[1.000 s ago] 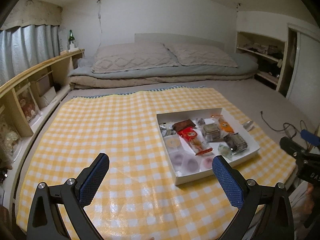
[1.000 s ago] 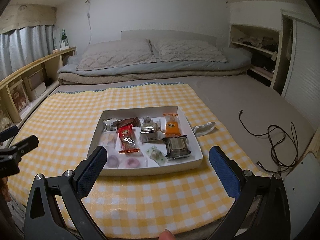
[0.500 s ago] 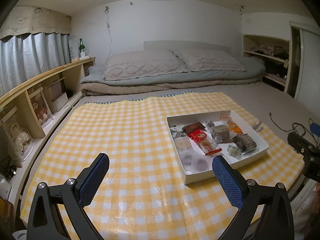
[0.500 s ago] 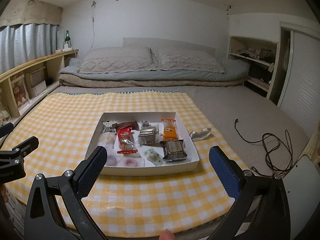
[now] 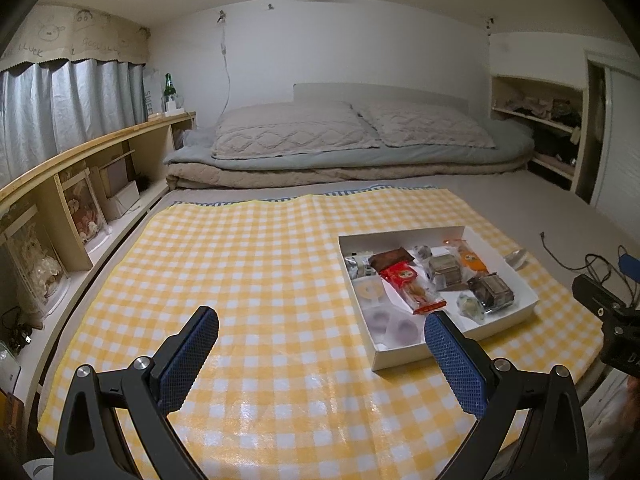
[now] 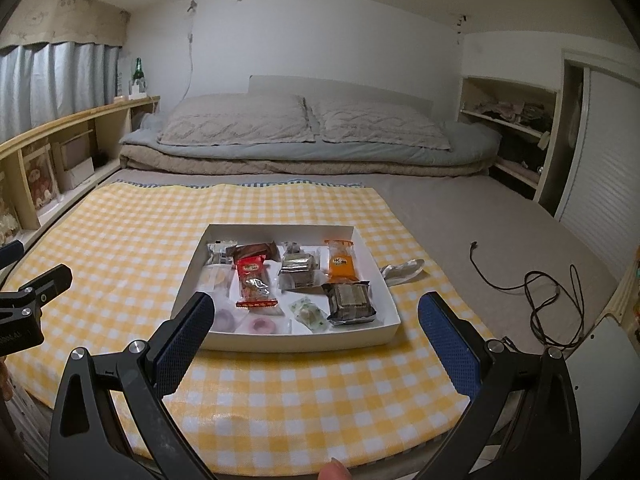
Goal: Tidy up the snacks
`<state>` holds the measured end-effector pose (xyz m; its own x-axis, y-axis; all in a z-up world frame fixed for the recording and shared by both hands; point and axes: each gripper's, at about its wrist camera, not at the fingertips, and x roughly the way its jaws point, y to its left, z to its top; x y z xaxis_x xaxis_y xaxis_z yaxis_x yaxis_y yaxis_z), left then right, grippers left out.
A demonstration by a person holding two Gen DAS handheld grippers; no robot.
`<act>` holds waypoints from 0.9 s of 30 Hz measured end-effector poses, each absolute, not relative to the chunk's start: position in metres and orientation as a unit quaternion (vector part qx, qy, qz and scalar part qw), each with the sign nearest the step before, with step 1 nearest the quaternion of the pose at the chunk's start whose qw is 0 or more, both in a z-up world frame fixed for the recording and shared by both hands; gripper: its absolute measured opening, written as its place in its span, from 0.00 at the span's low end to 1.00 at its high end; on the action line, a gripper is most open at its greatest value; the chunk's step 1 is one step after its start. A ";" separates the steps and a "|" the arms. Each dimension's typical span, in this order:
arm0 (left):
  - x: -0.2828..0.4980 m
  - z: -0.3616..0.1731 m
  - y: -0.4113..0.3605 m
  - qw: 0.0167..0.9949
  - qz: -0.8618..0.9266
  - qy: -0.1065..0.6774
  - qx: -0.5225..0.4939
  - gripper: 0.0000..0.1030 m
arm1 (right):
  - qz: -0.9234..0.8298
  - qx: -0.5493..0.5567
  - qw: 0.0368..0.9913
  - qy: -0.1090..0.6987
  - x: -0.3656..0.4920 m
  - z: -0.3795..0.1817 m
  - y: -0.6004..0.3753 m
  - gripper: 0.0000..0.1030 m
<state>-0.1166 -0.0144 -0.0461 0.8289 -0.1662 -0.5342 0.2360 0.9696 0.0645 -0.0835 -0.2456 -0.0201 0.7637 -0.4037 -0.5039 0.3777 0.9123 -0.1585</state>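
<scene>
A shallow white box (image 6: pixel 382 286) (image 5: pixel 520 286) sits on a yellow checked cloth (image 6: pixel 132 256) (image 5: pixel 248 272) and holds several wrapped snacks. Among them are a red packet (image 6: pixel 253 282) (image 5: pixel 410 284), an orange packet (image 6: pixel 342 262) (image 5: pixel 472 258), a dark square packet (image 6: pixel 351 298) (image 5: pixel 494 288) and a brown bar (image 6: pixel 256 249) (image 5: pixel 391 257). One clear wrapper (image 6: pixel 402 269) (image 5: pixel 516 257) lies outside the box at its right. My right gripper (image 6: pixel 316 326) hangs open in front of the box. To the box's left, my left gripper (image 5: pixel 322 346) is open over the cloth. Neither holds anything.
The cloth lies on a grey mattress (image 6: pixel 460 216), with pillows (image 6: pixel 236 120) and folded bedding at the far end. Wooden shelves (image 5: pixel 60 184) run along the left; a green bottle (image 5: pixel 169 88) stands on top. A black cable (image 6: pixel 540 288) lies on the mattress at the right.
Both cameras have tilted upward, so the ceiling lamp has come into view. The box and snacks stay put. Both grippers stay open.
</scene>
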 end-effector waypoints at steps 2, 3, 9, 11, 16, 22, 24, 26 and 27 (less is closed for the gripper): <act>-0.116 -0.046 -0.015 0.954 -0.105 0.273 0.065 1.00 | -0.208 -0.024 0.939 0.273 -0.083 -0.020 -0.245 1.00; -0.117 -0.046 -0.015 0.954 -0.105 0.273 0.064 1.00 | -0.208 -0.024 0.939 0.273 -0.083 -0.020 -0.245 1.00; -0.119 -0.044 -0.013 0.955 -0.105 0.272 0.063 1.00 | -0.207 -0.025 0.939 0.274 -0.082 -0.020 -0.245 1.00; -0.119 -0.044 -0.013 0.955 -0.105 0.272 0.064 1.00 | -0.207 -0.025 0.939 0.274 -0.082 -0.020 -0.245 1.00; -0.120 -0.044 -0.013 0.955 -0.103 0.271 0.064 1.00 | -0.207 -0.025 0.939 0.274 -0.082 -0.021 -0.246 1.00; -0.120 -0.043 -0.015 0.955 -0.102 0.271 0.064 1.00 | -0.208 -0.025 0.939 0.273 -0.082 -0.020 -0.246 1.00; -0.120 -0.044 -0.016 0.955 -0.101 0.270 0.065 1.00 | -0.207 -0.025 0.939 0.274 -0.082 -0.021 -0.246 1.00; -0.120 -0.044 -0.016 0.955 -0.101 0.270 0.065 1.00 | -0.207 -0.025 0.939 0.274 -0.082 -0.021 -0.246 1.00; -0.120 -0.044 -0.016 0.955 -0.101 0.270 0.065 1.00 | -0.207 -0.026 0.939 0.274 -0.082 -0.021 -0.246 1.00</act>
<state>-0.1204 -0.0162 -0.0437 0.8335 -0.1578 -0.5295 0.2279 0.9712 0.0693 -0.0822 -0.2456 -0.0206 0.7645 -0.4024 -0.5037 0.3744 0.9131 -0.1612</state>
